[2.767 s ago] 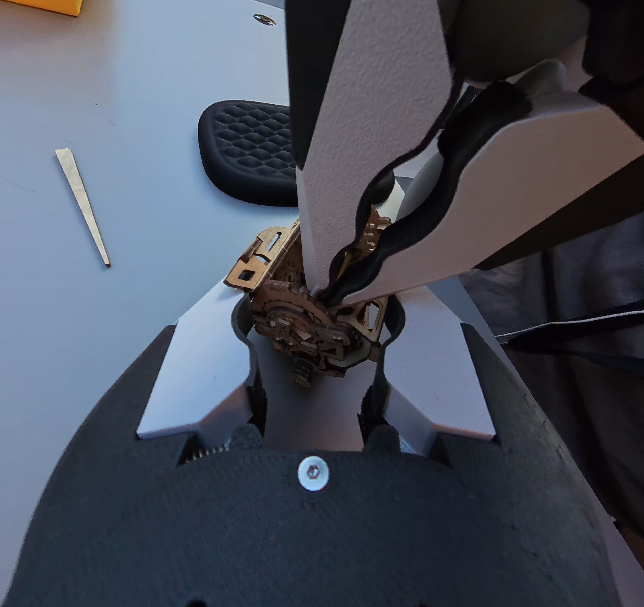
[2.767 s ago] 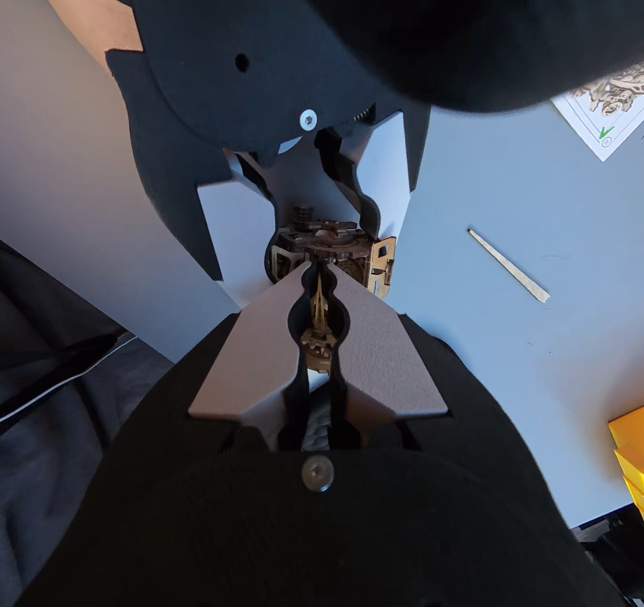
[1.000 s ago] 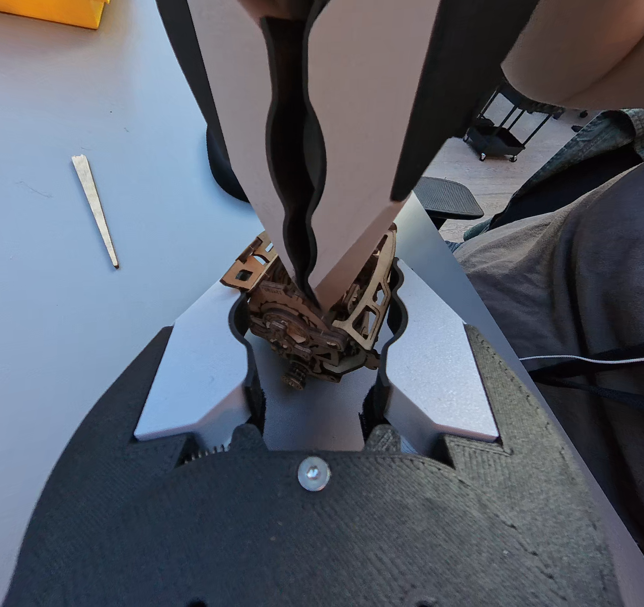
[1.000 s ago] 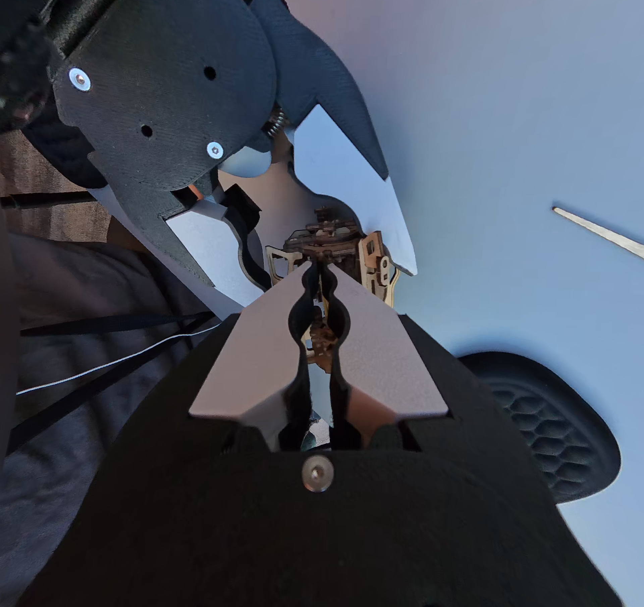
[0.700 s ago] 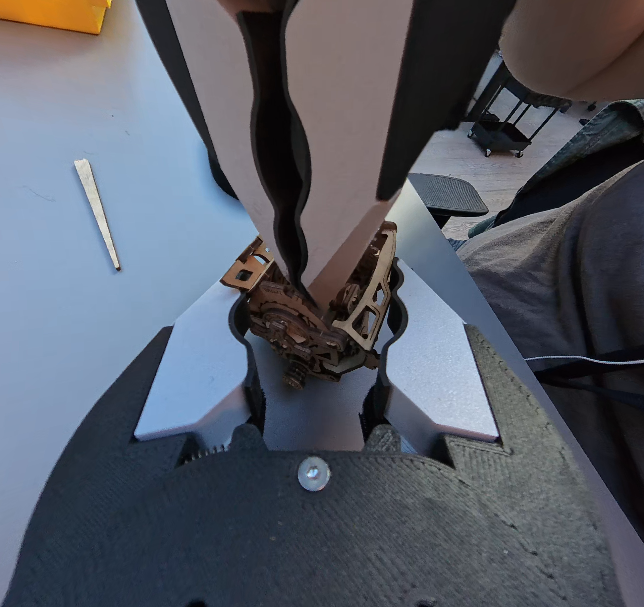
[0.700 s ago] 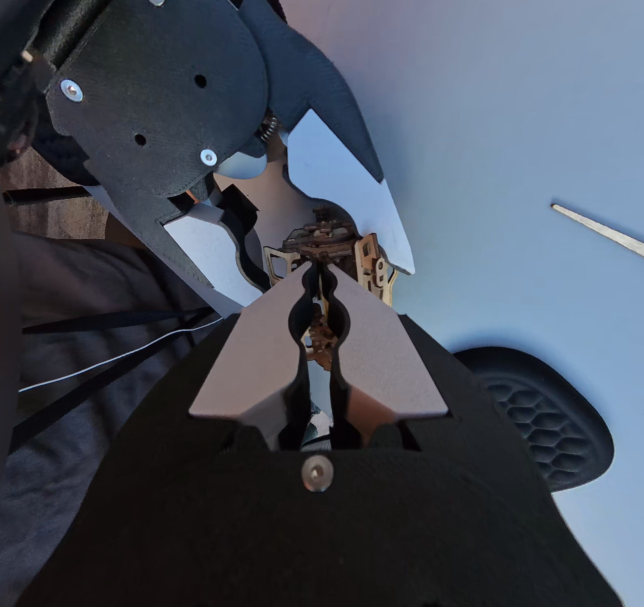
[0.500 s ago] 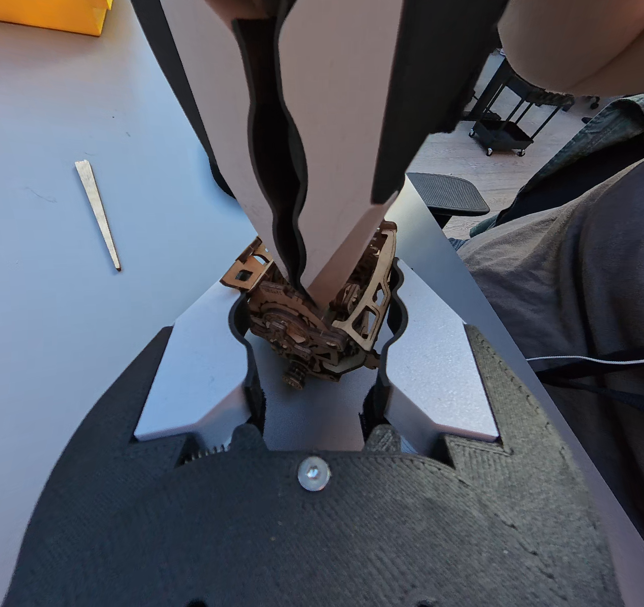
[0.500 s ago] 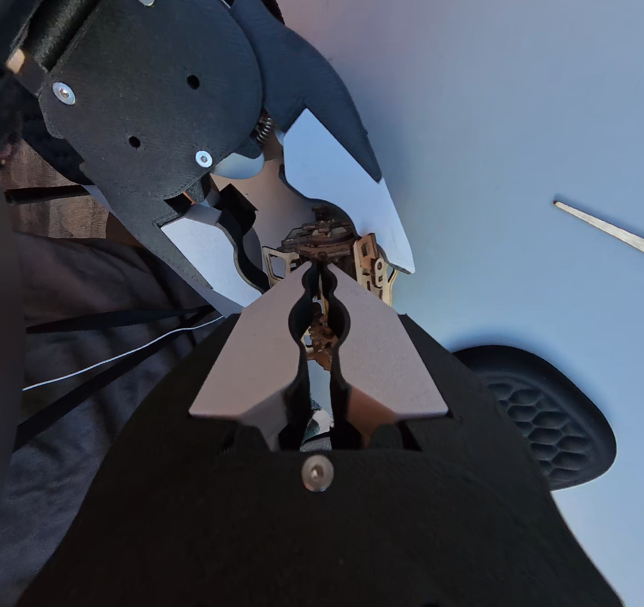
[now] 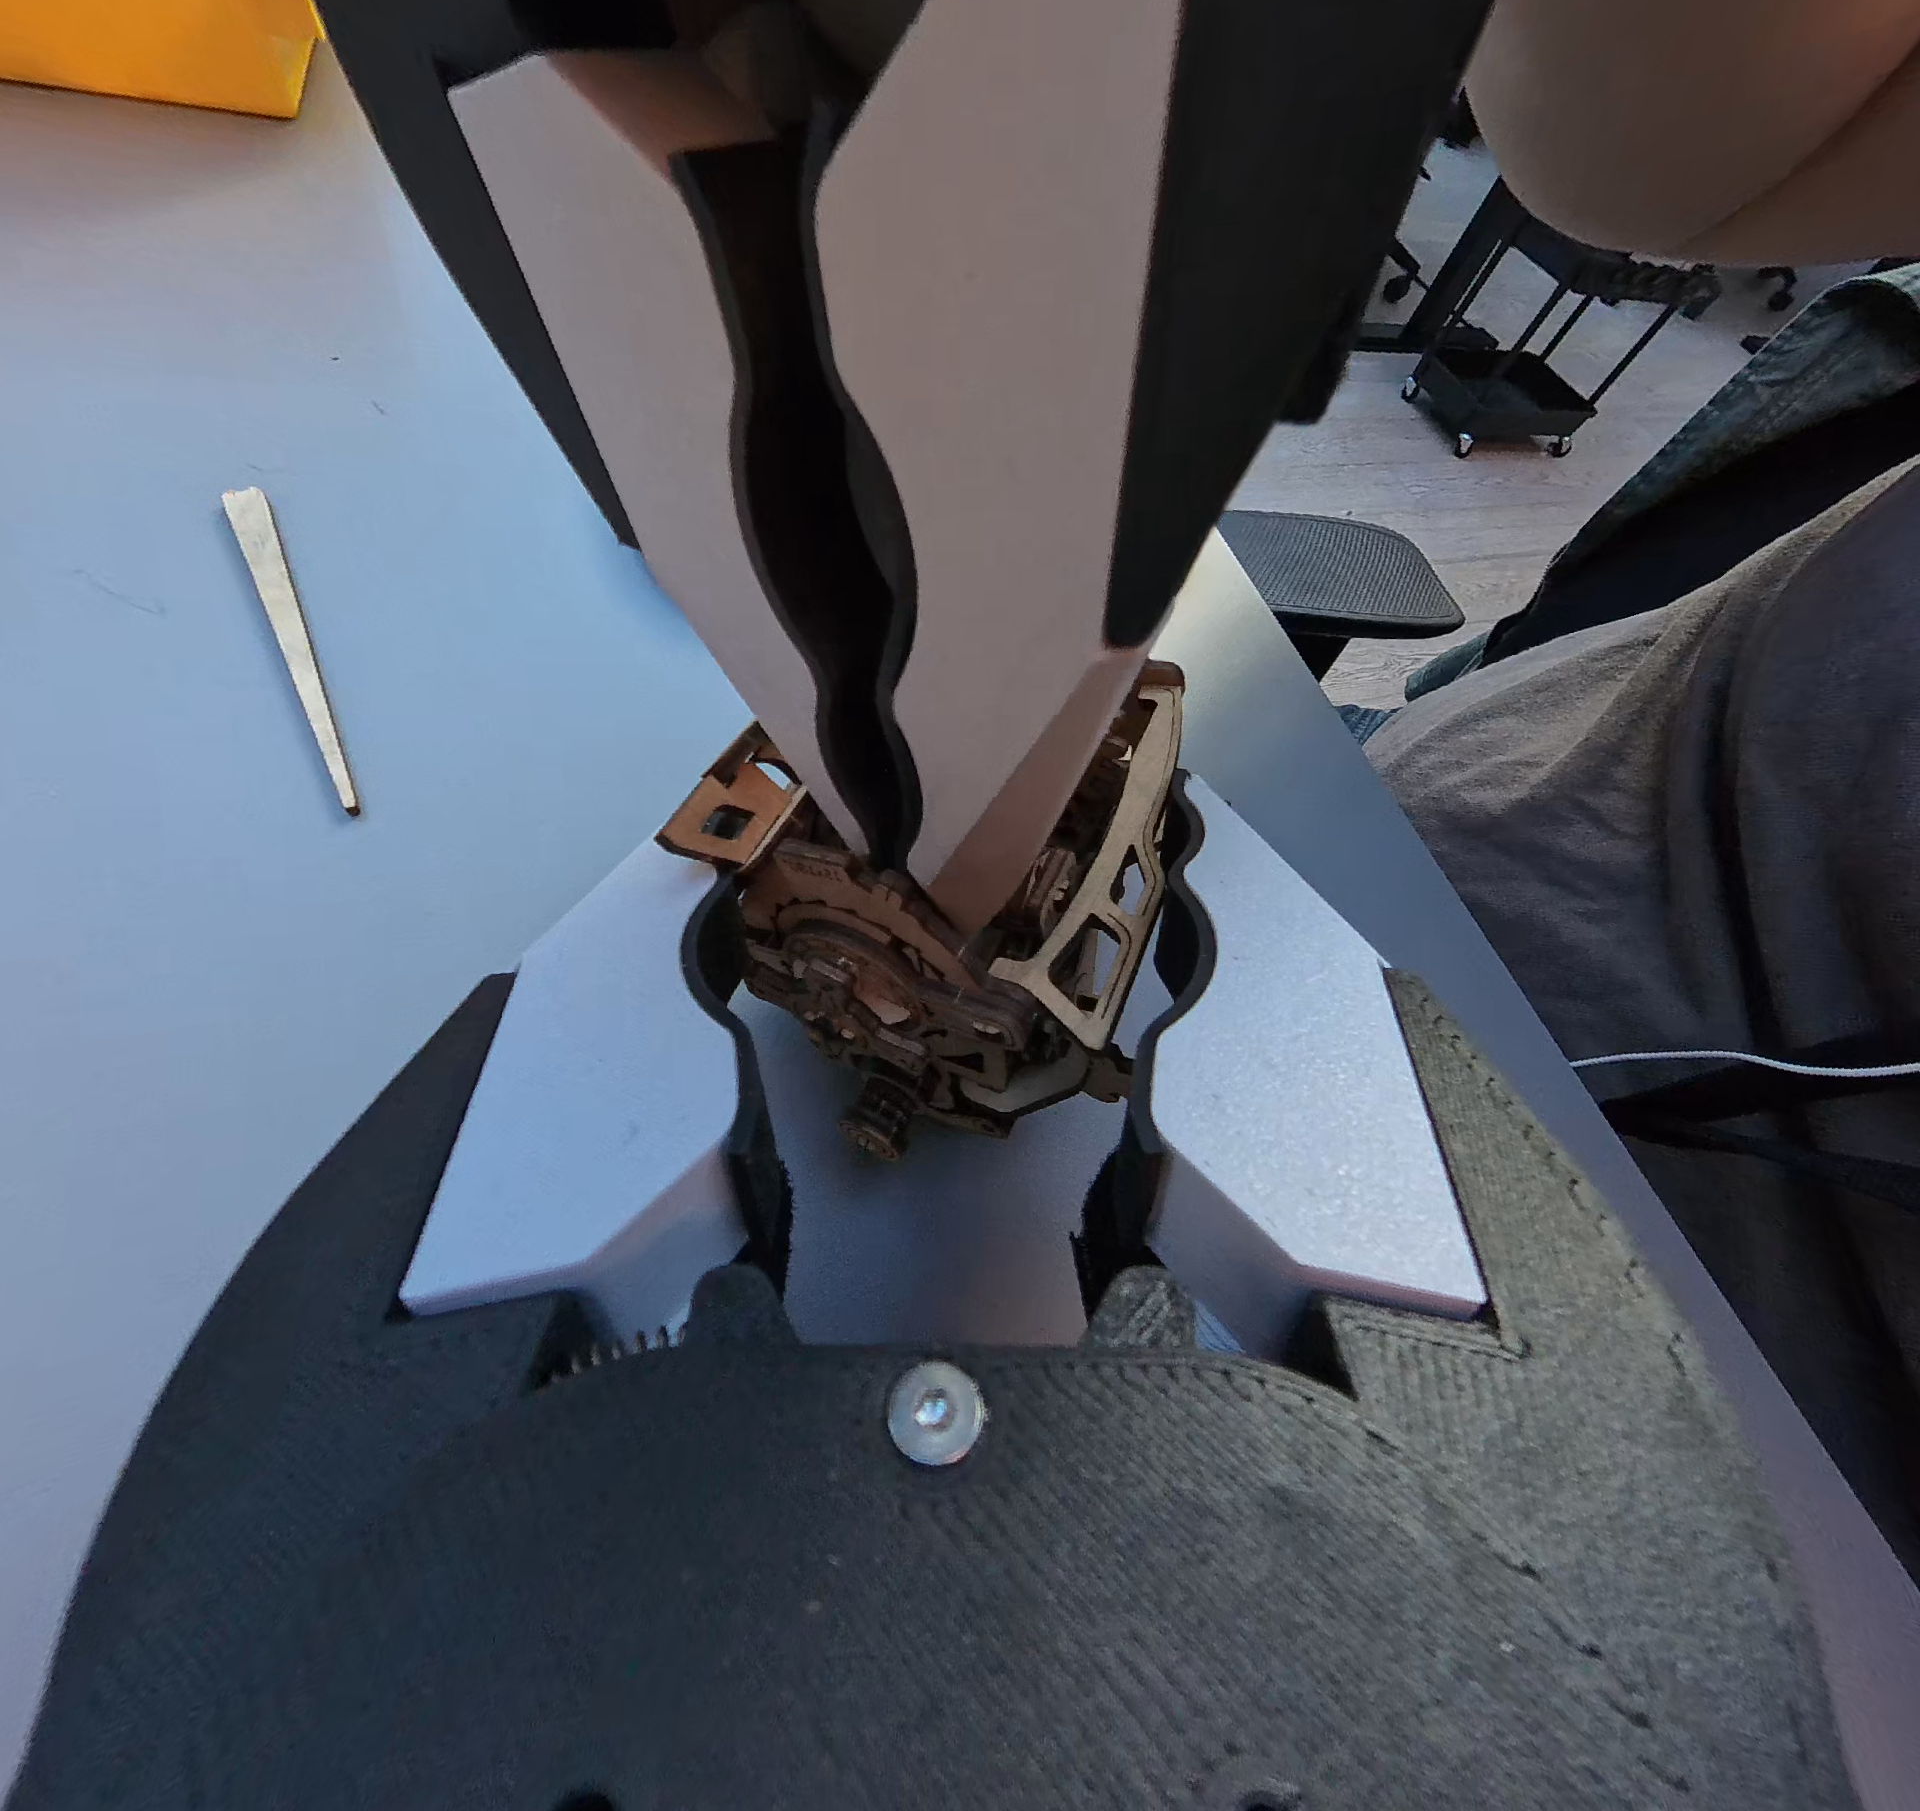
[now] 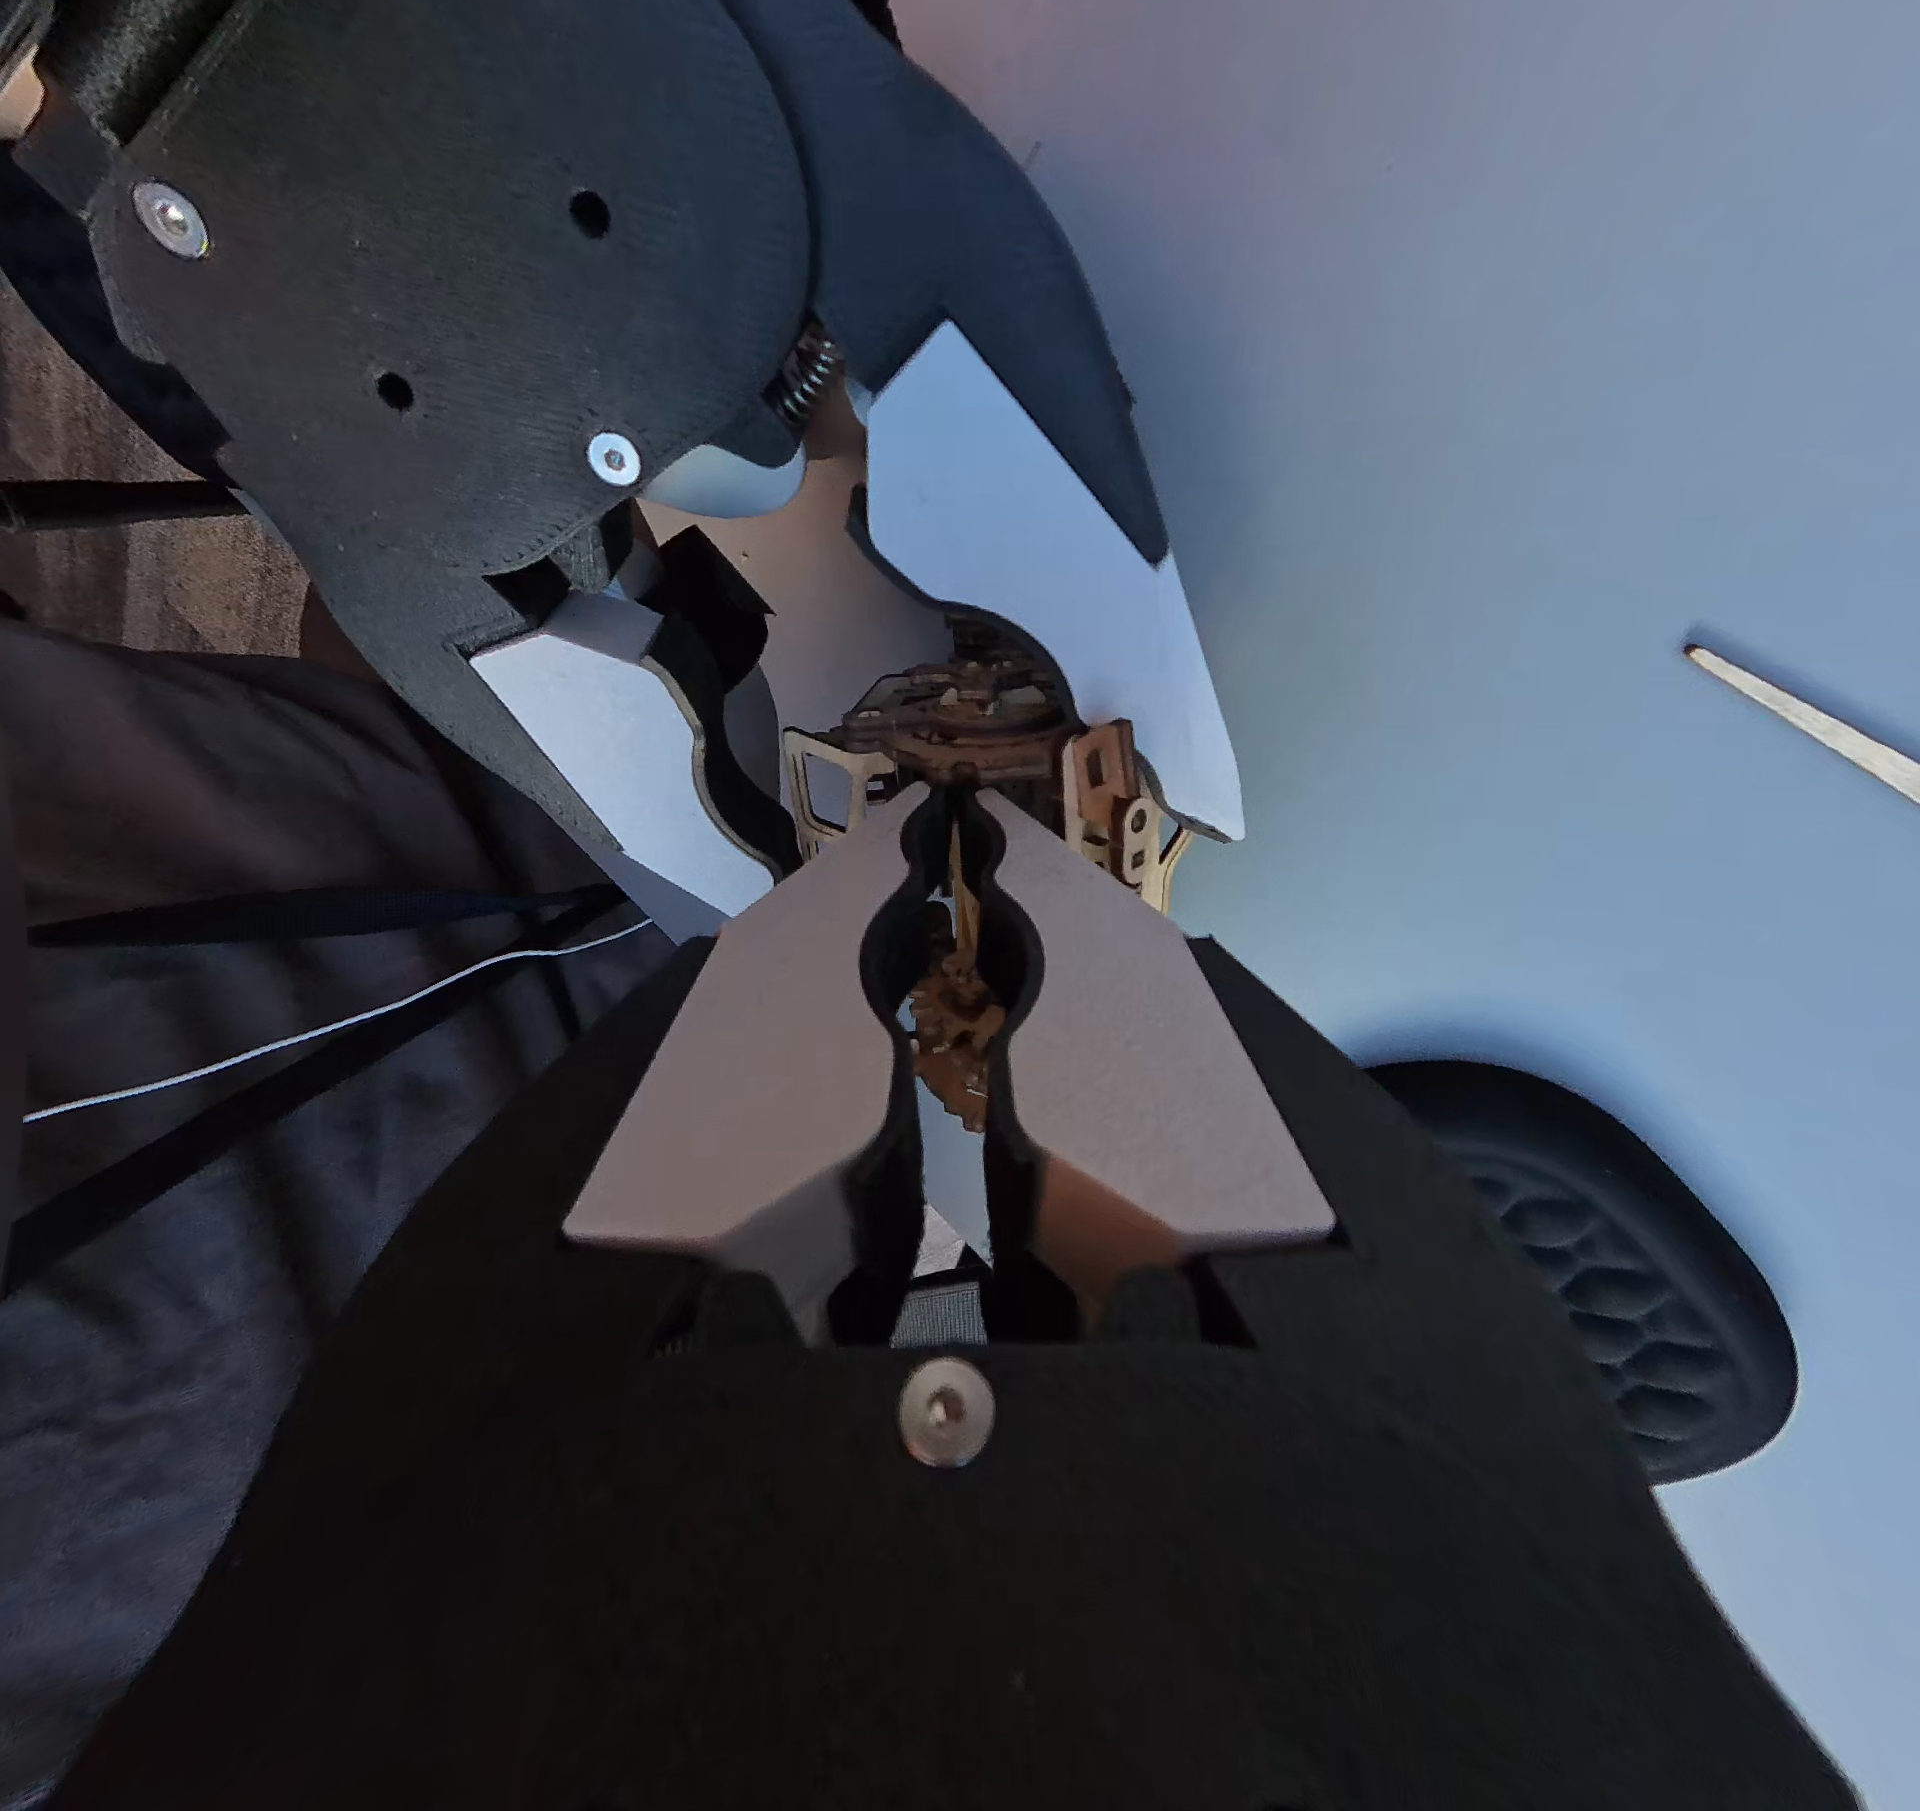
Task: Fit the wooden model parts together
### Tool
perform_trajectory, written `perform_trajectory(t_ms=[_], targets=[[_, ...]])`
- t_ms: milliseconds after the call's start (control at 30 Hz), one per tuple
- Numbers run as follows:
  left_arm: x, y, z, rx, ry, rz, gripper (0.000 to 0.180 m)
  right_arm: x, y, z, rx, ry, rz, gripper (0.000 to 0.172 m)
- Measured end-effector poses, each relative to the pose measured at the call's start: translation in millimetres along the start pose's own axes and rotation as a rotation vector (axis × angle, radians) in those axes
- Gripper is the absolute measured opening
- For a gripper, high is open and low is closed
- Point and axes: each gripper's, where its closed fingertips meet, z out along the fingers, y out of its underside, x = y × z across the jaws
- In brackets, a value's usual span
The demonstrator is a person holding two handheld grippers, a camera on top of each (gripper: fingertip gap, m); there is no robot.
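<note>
A yellow box (image 9: 145,5) is being shown at the far left corner of the pale grey table (image 9: 187,930), and a thin tapered wooden sliver (image 9: 291,649) is lying flat further right. Beside it, the brown laser-cut wooden gear assembly (image 9: 935,982) is being gripped between the widely spread fingers of the left tool (image 9: 940,940), with both dark pads pressed on its sides. From above, the right tool (image 10: 951,805) is being held with its tips against the assembly's top; its fingers are pressed together on a thin flat wooden piece (image 10: 961,992). A black honeycomb-textured pad (image 10: 1621,1273) is lying on the table at the right.
</note>
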Motion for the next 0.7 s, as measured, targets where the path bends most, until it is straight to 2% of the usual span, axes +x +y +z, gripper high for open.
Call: perform_trajectory(t_ms=[300,700], targets=[[-0.4,-0.1,-0.2,0.001,0.006,-0.013,0.078,1.4,-0.8,-0.1,0.001,0.05,-0.044,0.0],[-0.3,0.2,-0.7,0.0,0.01,-0.013,0.078,1.1,-1.3,0.0,0.012,0.035,-0.081,0.0]])
